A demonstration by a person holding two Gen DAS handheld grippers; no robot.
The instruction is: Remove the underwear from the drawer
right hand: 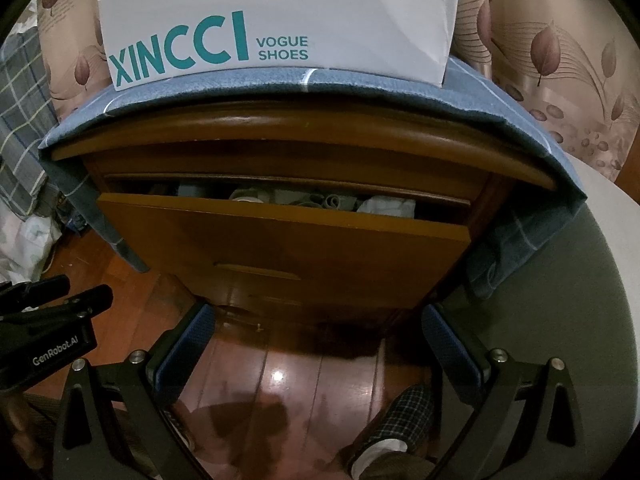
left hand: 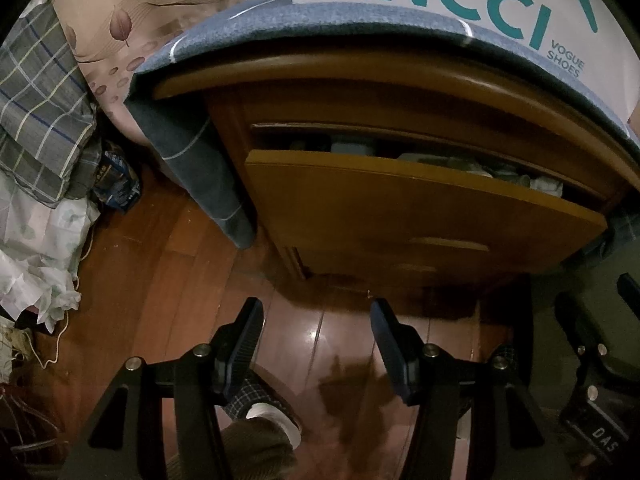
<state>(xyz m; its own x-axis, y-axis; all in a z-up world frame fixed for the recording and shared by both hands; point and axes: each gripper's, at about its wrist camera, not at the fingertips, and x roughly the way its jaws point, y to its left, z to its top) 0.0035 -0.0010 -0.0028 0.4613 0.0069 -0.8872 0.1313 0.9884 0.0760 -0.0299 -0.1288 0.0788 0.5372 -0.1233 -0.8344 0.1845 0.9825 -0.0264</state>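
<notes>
My left gripper [left hand: 316, 312] fingers spread, nothing held, hovering over wood floor [left hand: 168, 280] short of nightstand [right hand: 280, 140]. Right gripper [right hand: 316, 320] same: wide apart, nothing between. Drawer [right hand: 280, 236] part pulled out; rolled and folded underwear [right hand: 320, 201] visible in gap behind front panel. Xincci shoe bag [right hand: 320, 12] sits on blue cloth [right hand: 360, 88] on top
</notes>
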